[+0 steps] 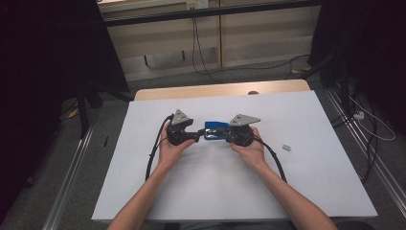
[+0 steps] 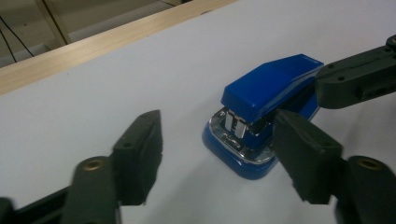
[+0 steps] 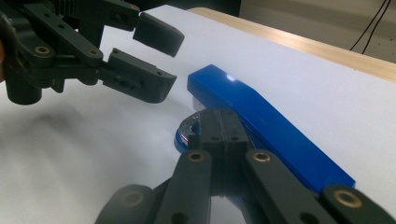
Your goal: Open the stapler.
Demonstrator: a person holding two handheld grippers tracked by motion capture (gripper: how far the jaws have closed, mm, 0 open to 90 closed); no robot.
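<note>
The desk [image 1: 306,182], white-topped with a wooden strip along its far edge, carries everything here. Near its middle lies the stapler [image 1: 215,130], blue, with its metal mouth facing the person's left; all else is placed against it.

The left gripper [image 1: 197,136] sits just left of the stapler, held in the left hand [image 1: 173,148]. In the left gripper view its jaws stand apart around the stapler's front end: one pad [image 2: 306,158] is close beside the stapler's [image 2: 266,116] side, though whether it touches cannot be told, and the other pad [image 2: 140,154] is well clear of it over bare desk [image 2: 116,74].

The right gripper [image 1: 224,135] is at the stapler's right end, held in the right hand [image 1: 249,149]. In the right gripper view its jaws are drawn together, pressed flat against each other just beside the stapler's [image 3: 261,121] blue top and over its base; whether they pinch any part of it cannot be told. The left gripper [image 3: 154,58] shows beyond, open, near the stapler's mouth.

A small grey piece [image 1: 287,147] lies on the desk to the right of the stapler, well apart from it.
</note>
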